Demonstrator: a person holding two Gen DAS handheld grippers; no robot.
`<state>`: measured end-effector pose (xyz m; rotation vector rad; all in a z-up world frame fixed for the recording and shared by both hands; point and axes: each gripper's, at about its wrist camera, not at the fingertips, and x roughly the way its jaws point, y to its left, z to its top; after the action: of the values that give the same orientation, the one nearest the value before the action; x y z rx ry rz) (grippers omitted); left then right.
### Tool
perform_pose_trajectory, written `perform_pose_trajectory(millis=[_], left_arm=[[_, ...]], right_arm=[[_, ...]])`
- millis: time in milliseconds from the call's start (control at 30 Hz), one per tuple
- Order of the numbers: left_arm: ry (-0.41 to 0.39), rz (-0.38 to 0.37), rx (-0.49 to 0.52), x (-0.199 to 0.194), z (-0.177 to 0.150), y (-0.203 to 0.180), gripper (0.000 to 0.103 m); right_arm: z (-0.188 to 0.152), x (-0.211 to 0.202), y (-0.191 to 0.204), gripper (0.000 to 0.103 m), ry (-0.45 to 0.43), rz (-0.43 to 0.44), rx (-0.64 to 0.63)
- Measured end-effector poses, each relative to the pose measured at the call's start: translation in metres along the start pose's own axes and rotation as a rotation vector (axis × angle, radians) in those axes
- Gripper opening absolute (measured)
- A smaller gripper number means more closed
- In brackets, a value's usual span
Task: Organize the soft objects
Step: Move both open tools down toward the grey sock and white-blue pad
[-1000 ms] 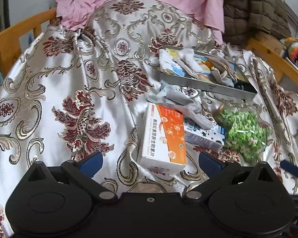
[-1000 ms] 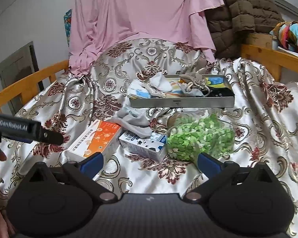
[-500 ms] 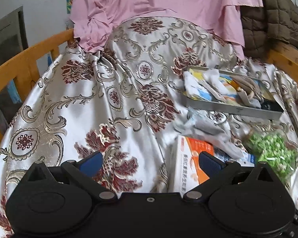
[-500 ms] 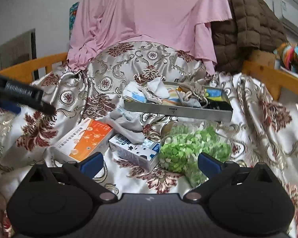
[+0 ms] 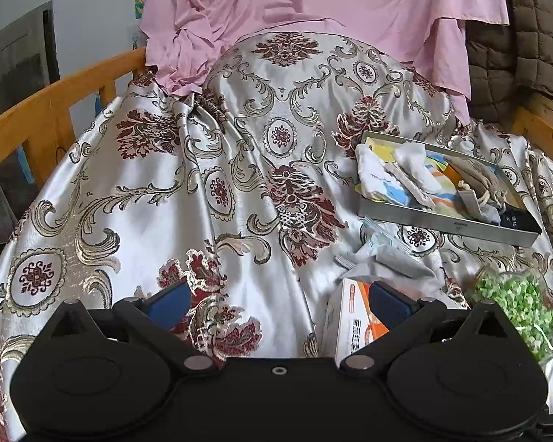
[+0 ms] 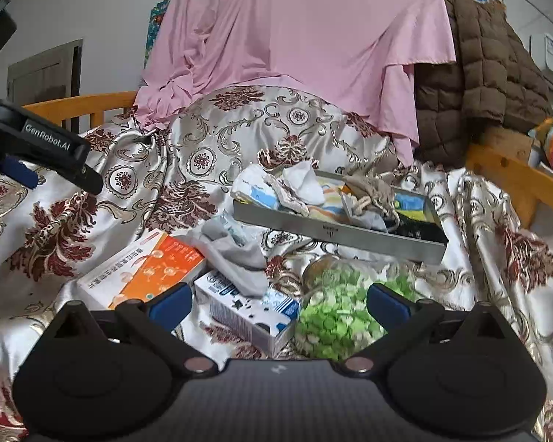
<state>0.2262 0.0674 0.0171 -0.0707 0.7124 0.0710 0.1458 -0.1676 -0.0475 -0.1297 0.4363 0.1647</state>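
A metal tray (image 6: 335, 234) (image 5: 446, 221) holds several soft items: white and blue cloths (image 6: 298, 184) and a beige drawstring pouch (image 6: 372, 188). A grey sock (image 6: 236, 254) (image 5: 390, 263) lies in front of the tray, draped over an orange-white box (image 6: 147, 270) (image 5: 350, 324) and a small white-blue carton (image 6: 247, 309). My right gripper (image 6: 276, 302) is open just above the carton, holding nothing. My left gripper (image 5: 276, 302) is open over bare cloth, its right finger beside the orange box. The left gripper (image 6: 40, 147) also appears at the left of the right wrist view.
A clear bag of green pieces (image 6: 343, 309) (image 5: 516, 305) lies right of the carton. Everything rests on a patterned satin cloth (image 5: 166, 202) over a wooden-railed sofa (image 5: 48, 110). A pink sheet (image 6: 295, 37) and a brown quilted jacket (image 6: 479, 81) hang behind.
My left gripper has swung left and back, so the boxes and tray slid to the right of its view. My right gripper has dropped closer to the carton and green bag.
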Motion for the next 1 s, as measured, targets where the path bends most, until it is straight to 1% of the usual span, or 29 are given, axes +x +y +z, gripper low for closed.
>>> perform_pose_trajectory(millis=[67,133,200,333,467,533,633,700,767,833,867,933,1000], left_arm=[[0.004,-0.008,-0.003,0.004,0.003,0.0,0.102],[0.013,-0.032,-0.025,0.009,0.005,0.002,0.102],[0.029,-0.074,-0.076,0.016,0.008,0.007,0.102],[0.053,-0.14,-0.191,0.036,0.014,0.016,0.102],[0.073,-0.186,-0.241,0.057,0.019,0.02,0.102],[0.083,-0.233,-0.265,0.068,0.023,0.02,0.102],[0.087,-0.297,-0.296,0.083,0.029,0.021,0.102],[0.086,-0.335,-0.305,0.093,0.033,0.018,0.102],[0.095,-0.371,-0.304,0.104,0.037,0.015,0.102],[0.109,-0.398,-0.315,0.115,0.039,0.012,0.102],[0.123,-0.413,-0.326,0.121,0.039,0.01,0.102],[0.142,-0.44,-0.338,0.131,0.039,0.006,0.102],[0.154,-0.443,-0.328,0.139,0.039,0.002,0.102]], right_arm=[[0.001,0.004,0.0,0.103,-0.007,0.002,-0.011],[0.001,0.007,0.001,0.103,-0.026,-0.025,-0.024],[0.001,0.009,-0.001,0.103,-0.038,-0.044,-0.027],[0.001,0.017,-0.007,0.103,-0.048,-0.037,-0.001],[0.002,0.027,-0.005,0.103,-0.059,-0.034,-0.034],[0.003,0.034,-0.004,0.103,-0.059,-0.024,-0.061],[0.009,0.048,-0.001,0.103,-0.038,0.019,-0.133],[0.014,0.056,-0.001,0.103,-0.037,0.059,-0.171],[0.019,0.064,0.0,0.103,-0.05,0.084,-0.216],[0.024,0.072,0.001,0.103,-0.044,0.117,-0.267],[0.026,0.078,0.003,0.102,-0.037,0.135,-0.293],[0.03,0.089,0.005,0.102,0.015,0.184,-0.344],[0.031,0.097,0.007,0.099,0.031,0.214,-0.388]])
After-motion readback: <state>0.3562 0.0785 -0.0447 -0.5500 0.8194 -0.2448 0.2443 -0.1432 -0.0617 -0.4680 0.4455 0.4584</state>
